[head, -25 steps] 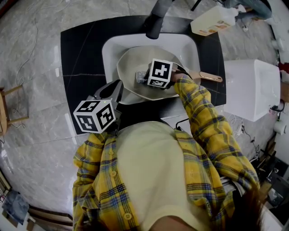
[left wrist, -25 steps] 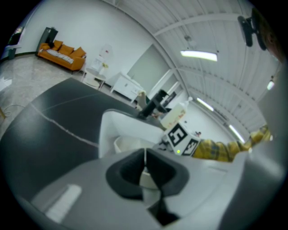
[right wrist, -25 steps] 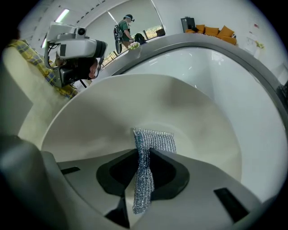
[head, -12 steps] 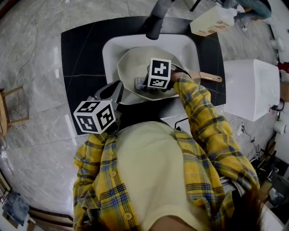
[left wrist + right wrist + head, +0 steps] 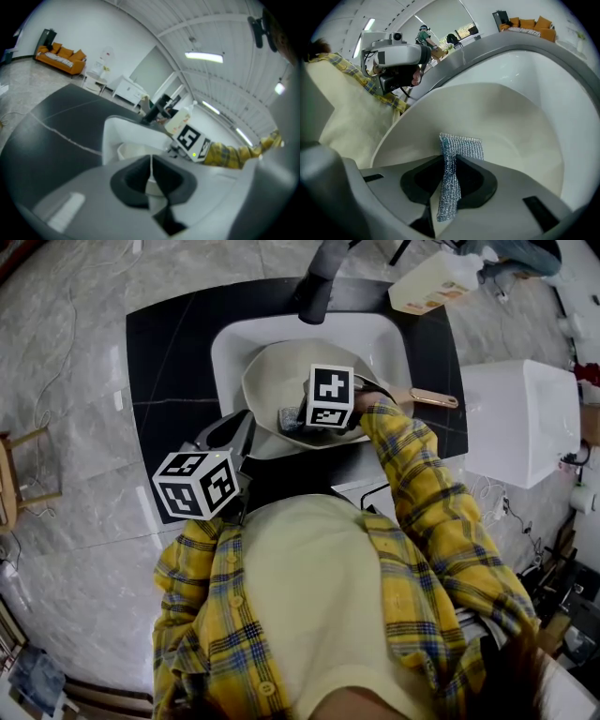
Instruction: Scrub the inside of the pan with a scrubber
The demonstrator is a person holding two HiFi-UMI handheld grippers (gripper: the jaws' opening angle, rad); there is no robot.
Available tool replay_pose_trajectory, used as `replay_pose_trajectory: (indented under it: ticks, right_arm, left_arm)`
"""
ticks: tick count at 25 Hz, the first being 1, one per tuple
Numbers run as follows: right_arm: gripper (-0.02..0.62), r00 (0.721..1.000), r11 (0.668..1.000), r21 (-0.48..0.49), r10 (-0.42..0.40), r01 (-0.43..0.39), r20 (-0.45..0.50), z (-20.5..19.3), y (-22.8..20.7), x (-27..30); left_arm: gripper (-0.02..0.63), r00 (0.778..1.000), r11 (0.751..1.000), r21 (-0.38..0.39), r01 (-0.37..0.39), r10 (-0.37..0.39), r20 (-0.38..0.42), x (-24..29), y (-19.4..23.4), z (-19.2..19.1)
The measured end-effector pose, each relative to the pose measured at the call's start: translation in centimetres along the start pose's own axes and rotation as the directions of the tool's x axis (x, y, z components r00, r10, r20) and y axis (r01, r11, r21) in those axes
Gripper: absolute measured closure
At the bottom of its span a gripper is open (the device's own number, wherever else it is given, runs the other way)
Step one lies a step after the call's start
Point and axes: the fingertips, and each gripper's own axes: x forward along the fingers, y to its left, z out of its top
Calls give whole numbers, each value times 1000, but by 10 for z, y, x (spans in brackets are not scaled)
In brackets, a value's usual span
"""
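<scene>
A cream pan [image 5: 281, 371] lies tilted in the white sink [image 5: 230, 343], its coppery handle [image 5: 431, 397] pointing right. My right gripper [image 5: 296, 417] reaches into the pan, shut on a silver mesh scrubber [image 5: 289, 418]. In the right gripper view the scrubber [image 5: 461, 146] sticks out between the jaws and its free end lies against the pan's inner wall [image 5: 511, 126]. My left gripper [image 5: 246, 429] sits at the pan's near-left rim; in its own view the left gripper [image 5: 151, 176] is shut on the thin cream rim [image 5: 131, 151].
The sink is set in a black counter [image 5: 169, 362]. A dark faucet [image 5: 319, 287] stands behind it and a pale bottle [image 5: 433, 282] lies at the back right. A white bin [image 5: 525, 423] is to the right. A wooden stool [image 5: 19, 474] is at the far left.
The right gripper has carried the scrubber a little down and left across the pan's inside. The left gripper and pan stayed put.
</scene>
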Motion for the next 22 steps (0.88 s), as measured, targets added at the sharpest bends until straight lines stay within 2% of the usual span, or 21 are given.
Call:
replay_pose_trajectory:
  ticks: [7, 11, 22]
  right_arm:
    - [517, 984, 988, -12, -154, 156, 89, 7, -6, -19]
    - [517, 965, 975, -10, -220, 223, 142, 11, -3, -29]
    - [517, 872, 916, 20, -387, 400, 300, 27, 10, -66]
  left_arm:
    - [597, 1000, 998, 57, -12, 11, 14, -5, -5, 3]
    - [597, 999, 998, 55, -9, 7, 33, -6, -7, 6]
    - [597, 997, 996, 86, -13, 6, 82, -15, -15, 19]
